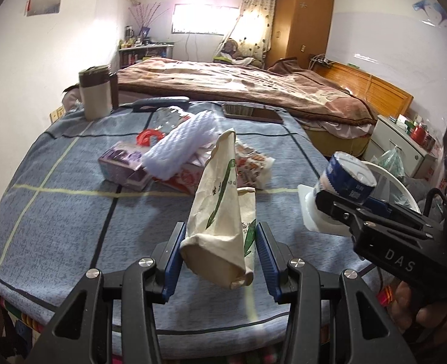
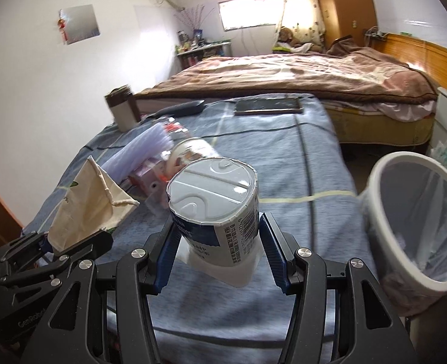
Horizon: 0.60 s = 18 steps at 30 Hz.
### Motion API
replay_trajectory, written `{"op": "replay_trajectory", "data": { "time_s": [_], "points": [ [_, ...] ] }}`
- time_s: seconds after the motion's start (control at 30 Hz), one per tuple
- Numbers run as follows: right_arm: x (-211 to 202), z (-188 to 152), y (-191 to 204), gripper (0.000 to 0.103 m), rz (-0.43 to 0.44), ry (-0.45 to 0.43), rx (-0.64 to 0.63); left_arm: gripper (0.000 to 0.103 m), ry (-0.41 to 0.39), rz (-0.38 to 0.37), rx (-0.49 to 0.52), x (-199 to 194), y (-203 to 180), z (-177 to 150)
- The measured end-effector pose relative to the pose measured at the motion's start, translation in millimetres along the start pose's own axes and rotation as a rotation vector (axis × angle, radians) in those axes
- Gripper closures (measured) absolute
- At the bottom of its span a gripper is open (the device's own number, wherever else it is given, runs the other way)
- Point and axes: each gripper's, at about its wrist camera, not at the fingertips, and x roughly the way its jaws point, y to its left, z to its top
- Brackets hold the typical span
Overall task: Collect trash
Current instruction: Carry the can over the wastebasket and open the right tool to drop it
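The left gripper (image 1: 220, 253) has its blue-padded fingers (image 1: 171, 261) closed partway onto a crumpled cream paper bag with a green leaf print and green characters too creased to read (image 1: 220, 212), which stands up between them, lifted clear of the blue-grey checked cloth covering the tabletop (image 1: 71, 212). The right gripper (image 2: 218, 253), whose black body carries the white letters "DAS" in the left wrist view, has its fingers (image 2: 271, 254) set somewhat wider and pressed against a white and blue cylindrical carton with a peel-off foil lid (image 2: 217, 200); its side shows a barcode and small printed characters that cannot be read. To the right of the right fingers stands a white round waste bin lined with clear plastic (image 2: 384, 200), its mouth open. Ahead of the left fingers lies a heap of litter: a white foam mesh sleeve (image 1: 178, 148), a purple and white printed packet (image 1: 123, 160), and a red and white printed wrapper (image 1: 250, 163). Farther ahead stand a brown and cream lidded jar (image 1: 94, 91) and a flat dark tablet (image 1: 250, 112).
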Motion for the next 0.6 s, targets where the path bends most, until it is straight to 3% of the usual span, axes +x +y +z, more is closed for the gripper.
{"op": "replay_trajectory", "data": {
  "time_s": [0.6],
  "points": [
    [-42, -3, -72, 0.048, -0.158, -0.074, 0.110, 0.055, -0.034, -0.100, 0.126, 15, -81, 21]
  ]
}}
